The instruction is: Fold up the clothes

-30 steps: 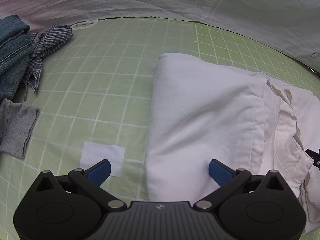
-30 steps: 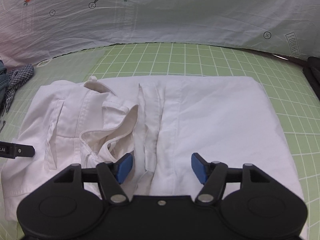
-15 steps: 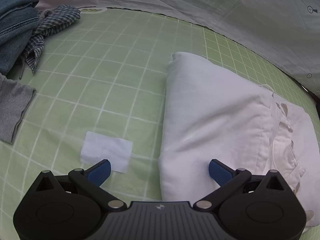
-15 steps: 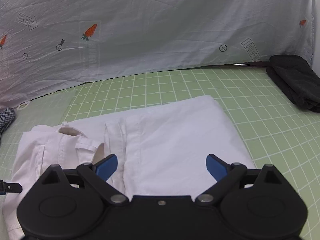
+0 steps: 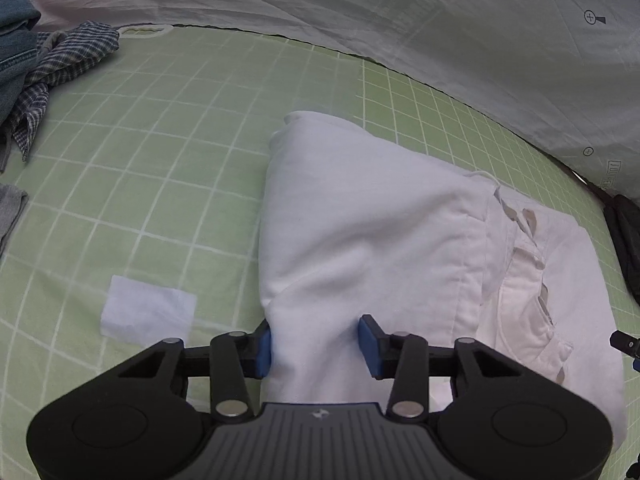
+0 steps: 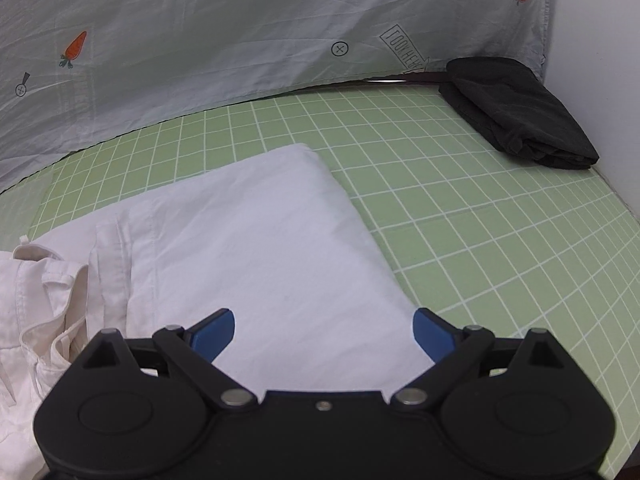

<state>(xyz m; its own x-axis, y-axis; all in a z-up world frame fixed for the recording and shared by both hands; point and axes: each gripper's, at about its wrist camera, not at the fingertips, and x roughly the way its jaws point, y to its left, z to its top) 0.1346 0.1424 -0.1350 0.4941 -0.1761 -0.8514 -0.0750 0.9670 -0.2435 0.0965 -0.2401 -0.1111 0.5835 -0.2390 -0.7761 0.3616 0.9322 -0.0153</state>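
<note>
White trousers (image 5: 372, 236) lie folded on the green checked mat (image 5: 160, 152). In the left wrist view my left gripper (image 5: 316, 340) is shut on the near left edge of the white trousers, with cloth bunched between its blue fingers (image 5: 370, 340). The waistband with belt loops (image 5: 528, 272) lies to the right. In the right wrist view the white trousers (image 6: 260, 248) spread under my right gripper (image 6: 324, 330), which stands open over the near right corner, its blue fingers (image 6: 212, 330) wide apart and holding nothing.
A checked shirt (image 5: 60, 68) and blue jeans (image 5: 16, 40) are piled at the far left, with a grey garment (image 5: 10, 208) below. A white paper patch (image 5: 148, 312) lies on the mat. A folded black garment (image 6: 520, 112) sits far right. A printed sheet (image 6: 240, 20) hangs behind.
My left gripper has closed from wide open onto the trousers' edge. My right gripper has opened wider and swung right, from the waistband toward the trousers' right corner.
</note>
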